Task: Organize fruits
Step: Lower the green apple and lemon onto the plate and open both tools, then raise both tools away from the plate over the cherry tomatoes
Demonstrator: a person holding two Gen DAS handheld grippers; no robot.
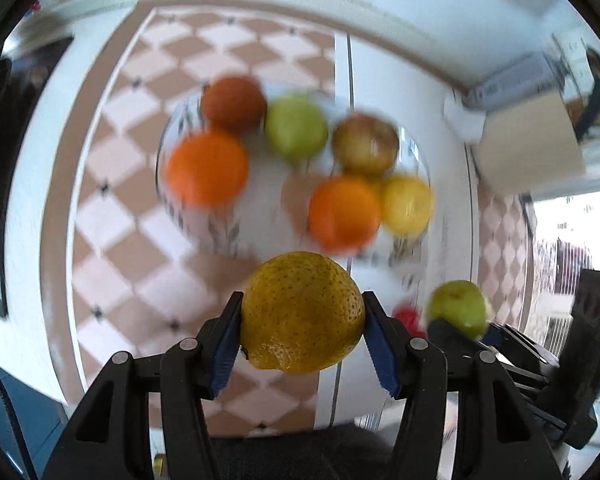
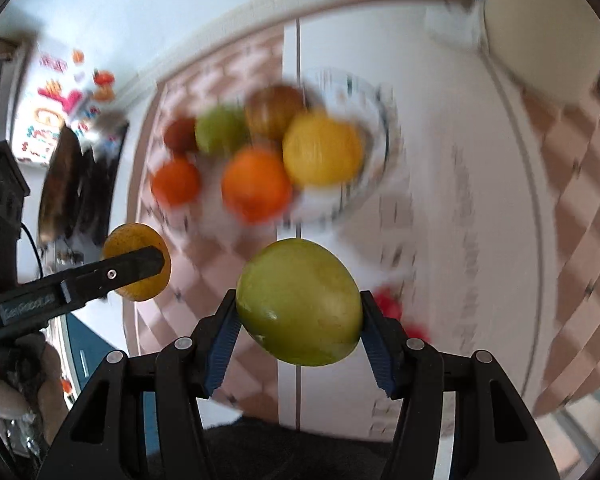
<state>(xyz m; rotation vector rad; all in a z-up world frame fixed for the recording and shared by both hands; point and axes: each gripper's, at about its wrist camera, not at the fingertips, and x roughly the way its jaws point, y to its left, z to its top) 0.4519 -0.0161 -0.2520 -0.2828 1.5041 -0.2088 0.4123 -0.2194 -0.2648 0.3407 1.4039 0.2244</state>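
**Two fruits held above the bowl, ready to go in**

The left claw point(image 1: 302, 314) is clamped on a speckled, dull-yellow round citrus fruit point(image 1: 302, 312), its blue ribbed pads point(image 1: 226, 344) pressed against both sides. The right claw point(image 2: 298, 304) is clamped the same way on a smooth green oval fruit point(image 2: 298, 302). Both fruits hang in the air, side by side, over the bench point(image 1: 400, 80), a white surface with a brown-and-cream checked cloth point(image 1: 148, 256).

Ahead and below stands the clear glass bowl with a dark patterned rim point(image 1: 168, 192). It already carries six fruits: two bright oranges, a yellow lemon-like one, a green apple, a reddish-brown apple and a dark brown-red fruit. A small red object point(image 2: 390, 304) lies on the bench near the bowl; the blur hides what it is.

The step in hand appears to be carrying both fruits to the bowl. To do it well, bring one claw in at a time so the two do not collide over the rim. The barest spot seems to be the bowl's middle and near side, between the two oranges. Lower each fruit until it rests before parting the pads; a drop could set the round fruits rolling or knock the glass. The green fruit's smooth skin may slip, so keep that claw level.
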